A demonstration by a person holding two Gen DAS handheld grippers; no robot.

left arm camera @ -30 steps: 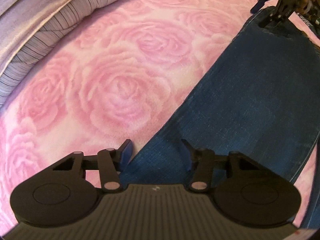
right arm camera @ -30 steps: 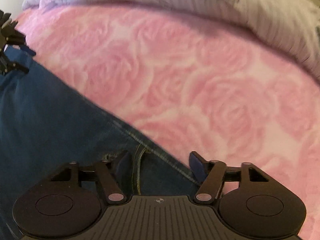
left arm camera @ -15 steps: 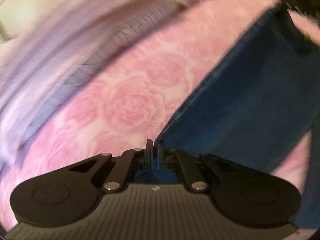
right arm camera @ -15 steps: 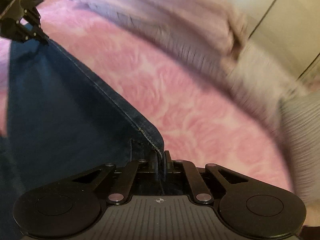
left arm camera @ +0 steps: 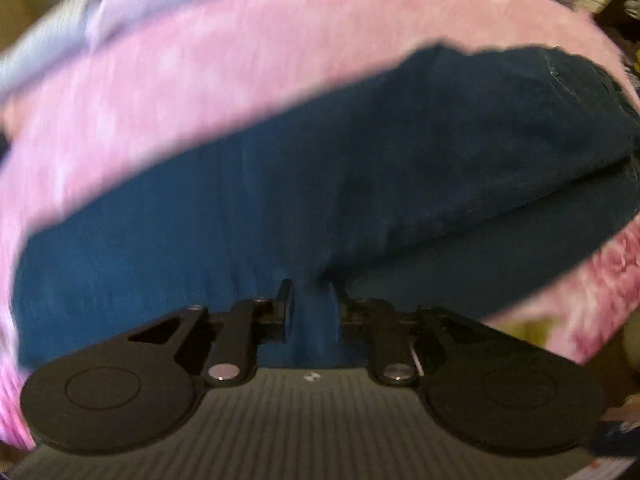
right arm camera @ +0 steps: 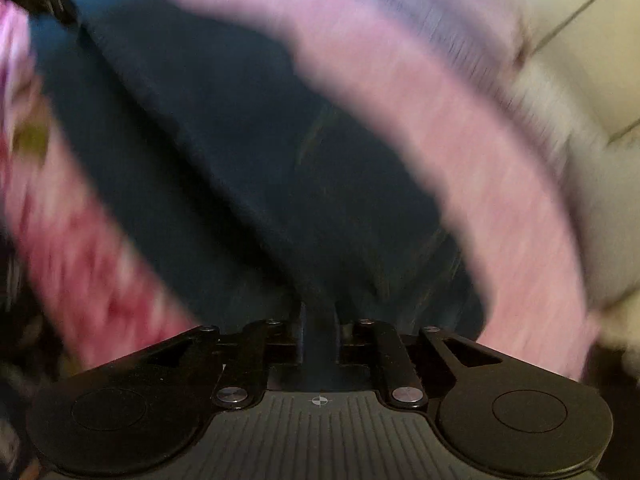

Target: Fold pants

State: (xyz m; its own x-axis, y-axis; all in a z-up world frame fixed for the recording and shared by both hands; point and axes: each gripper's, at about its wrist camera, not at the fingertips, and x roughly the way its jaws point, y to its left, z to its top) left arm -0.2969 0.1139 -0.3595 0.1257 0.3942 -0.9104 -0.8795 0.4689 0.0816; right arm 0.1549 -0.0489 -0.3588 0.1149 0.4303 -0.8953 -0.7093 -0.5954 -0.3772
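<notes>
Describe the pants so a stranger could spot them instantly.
Find the pink rose-print blanket that covers the bed. Across it stretches the pants, with the left gripper and right gripper each pinching a part. They are the only dark blue denim against pink and lilac bedding.

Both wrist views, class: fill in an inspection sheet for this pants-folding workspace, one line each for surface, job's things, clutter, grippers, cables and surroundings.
Surface: pink rose-patterned blanket, badly motion-blurred in both views.
Job's things: blue jeans, lifted and draped between the two grippers, partly doubled over.
Clutter: nothing seen.
Grippers: left gripper shut on a pinch of denim; right gripper shut on denim too.
Cables: nothing seen.
Surroundings: pale lilac bedding beyond the blanket; cream wall or cupboard behind; the rest is too blurred to tell.
</notes>
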